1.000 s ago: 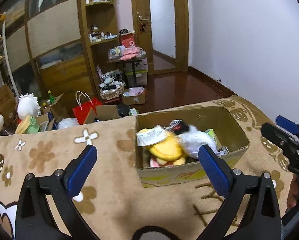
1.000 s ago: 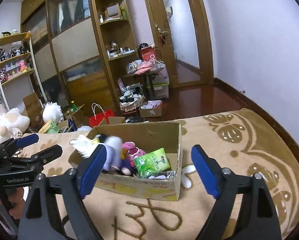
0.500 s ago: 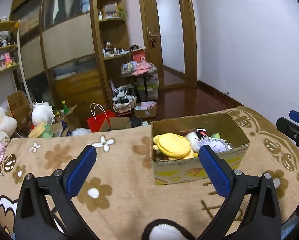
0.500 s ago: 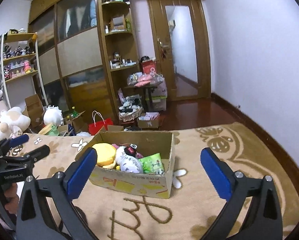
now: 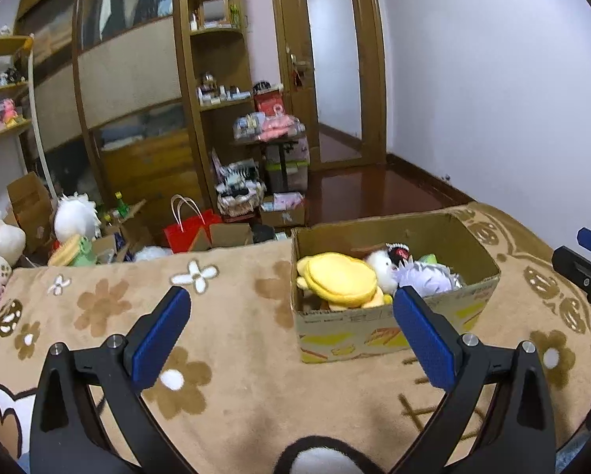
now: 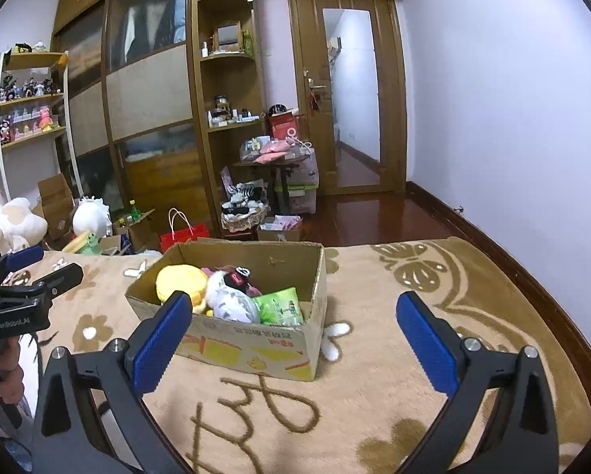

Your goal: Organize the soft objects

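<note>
A: What sits around the cardboard box [image 6: 252, 339]?

B: It rests on a tan blanket [image 5: 232, 339] printed with brown and white flowers; beyond the blanket's far edge the floor is crowded: a red paper bag [image 5: 189, 229], open cartons, a white plush [image 6: 91, 213], a small table [image 6: 275, 164] piled with pink things; tall wooden shelving and a door [image 6: 351, 91] stand behind.

A: And the soft things?

B: Inside the box: a yellow plush [image 5: 341, 278] at its left end, a white-and-lilac plush [image 6: 232, 296] beside it, a green packet [image 6: 281, 308] toward the right wall.

A: Anything blocking the box?

B: Nothing lies between it and either claw; the blanket in front is bare.

A: The claws?

B: The left gripper [image 5: 291, 333] has its blue pads wide apart, holding nothing; the right gripper [image 6: 295, 341] likewise stands spread and empty.

A: Any writing?

B: "GenRobot.AI" on the left gripper's body, seen from the right wrist; the print on the box front is too small to read; brown characters are woven into the blanket.
</note>
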